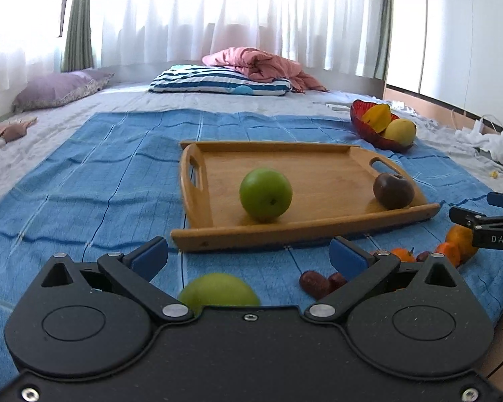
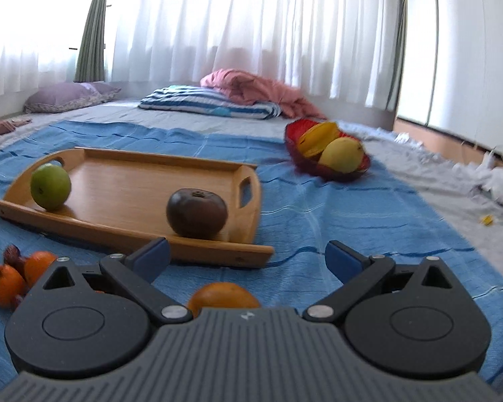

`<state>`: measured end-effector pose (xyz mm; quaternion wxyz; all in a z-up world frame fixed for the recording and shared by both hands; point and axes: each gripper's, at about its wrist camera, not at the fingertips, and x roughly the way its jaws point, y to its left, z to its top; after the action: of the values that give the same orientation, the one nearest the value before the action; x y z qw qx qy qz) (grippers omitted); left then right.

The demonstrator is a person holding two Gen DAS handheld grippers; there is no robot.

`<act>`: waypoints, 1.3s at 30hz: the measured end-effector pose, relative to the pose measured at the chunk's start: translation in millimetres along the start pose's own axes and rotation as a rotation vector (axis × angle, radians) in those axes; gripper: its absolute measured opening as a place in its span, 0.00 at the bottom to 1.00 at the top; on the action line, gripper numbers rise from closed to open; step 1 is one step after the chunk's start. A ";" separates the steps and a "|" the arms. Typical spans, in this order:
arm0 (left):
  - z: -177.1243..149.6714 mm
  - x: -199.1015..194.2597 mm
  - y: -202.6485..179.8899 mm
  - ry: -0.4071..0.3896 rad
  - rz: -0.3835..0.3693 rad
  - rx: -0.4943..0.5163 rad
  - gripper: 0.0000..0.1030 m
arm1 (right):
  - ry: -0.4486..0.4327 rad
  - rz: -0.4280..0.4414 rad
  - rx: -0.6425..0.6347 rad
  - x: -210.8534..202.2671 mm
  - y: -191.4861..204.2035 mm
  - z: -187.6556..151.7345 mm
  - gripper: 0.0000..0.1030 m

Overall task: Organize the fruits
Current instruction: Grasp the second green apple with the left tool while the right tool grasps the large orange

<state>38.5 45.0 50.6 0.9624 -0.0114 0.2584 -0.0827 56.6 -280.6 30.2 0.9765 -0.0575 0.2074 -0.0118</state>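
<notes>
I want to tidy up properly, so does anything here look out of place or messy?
Yes. Several fruits lie loose on the blue blanket instead of on the wooden tray: small oranges, reddish-brown fruits and a green fruit. Crumpled white stuff litters the far right edge.

Strong daylight through sheer white curtains (image 1: 218,10), blown out upper left both views. Fisheye bends edges, dark corners. Right-wrist view motion-blurred: red glass bowl (image 2: 293,137) smeared. Soft shadows under round green fruit (image 1: 265,195) on wooden tray (image 1: 318,231).
</notes>
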 end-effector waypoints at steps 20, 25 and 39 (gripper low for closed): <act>-32.1 -5.6 5.9 -0.003 0.090 -0.001 1.00 | 0.035 0.027 0.050 -8.2 1.3 -21.9 0.88; -35.2 -3.7 9.6 0.009 0.074 -0.016 1.00 | 0.053 0.033 0.094 -10.7 -3.3 -25.5 0.74; -42.7 5.3 13.4 0.054 0.038 -0.036 0.75 | 0.115 0.092 0.228 3.7 -12.0 -23.3 0.66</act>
<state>23.8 58.2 10.1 0.9561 -0.0216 0.2861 -0.0599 50.6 -295.2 9.0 0.9628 0.0642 0.2625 0.0063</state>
